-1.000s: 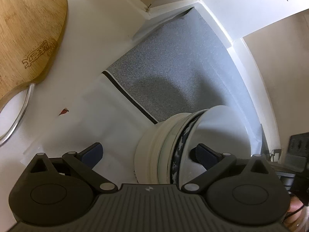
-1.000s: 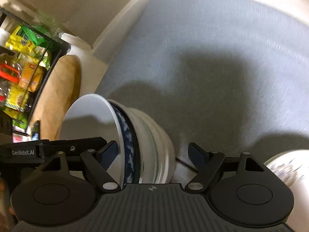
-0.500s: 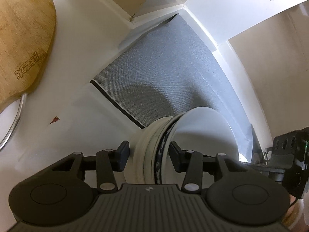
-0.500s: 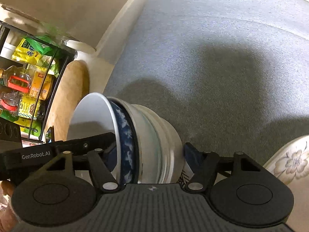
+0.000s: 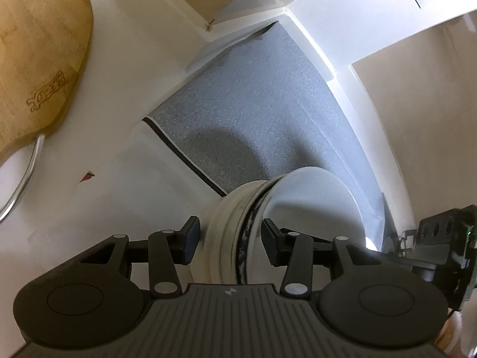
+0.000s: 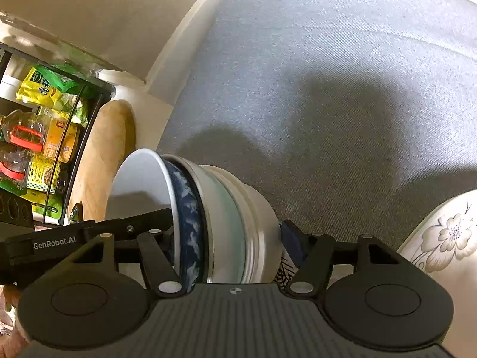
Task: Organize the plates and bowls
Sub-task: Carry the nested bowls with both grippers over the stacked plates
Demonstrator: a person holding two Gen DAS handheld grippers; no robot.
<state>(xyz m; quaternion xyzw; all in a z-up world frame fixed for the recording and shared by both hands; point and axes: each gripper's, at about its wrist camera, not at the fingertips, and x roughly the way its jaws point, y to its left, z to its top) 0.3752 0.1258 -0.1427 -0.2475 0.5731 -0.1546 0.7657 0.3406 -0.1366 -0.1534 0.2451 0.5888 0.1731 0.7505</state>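
Note:
A nested stack of bowls (image 5: 235, 226) lies on its side between both grippers: white outer bowls, a blue-patterned one and a white inner bowl (image 5: 316, 203). My left gripper (image 5: 228, 240) is shut across the stack's rims and walls. In the right wrist view the same stack (image 6: 220, 217) sits between my right gripper's (image 6: 229, 238) fingers, which are shut on it from the other side. The left gripper's finger (image 6: 131, 226) reaches inside the inner bowl. The stack is over a grey mat (image 5: 256, 110).
A wooden cutting board (image 5: 35, 56) with a metal handle lies on the white counter at left. A floral white dish (image 6: 447, 232) sits at right on the grey mat (image 6: 328, 83). A black wire rack of packets and bottles (image 6: 38, 137) stands at far left.
Both grippers closed from wide open onto the bowl stack. The right gripper moved in around the stack, and the floral dish came further into view.

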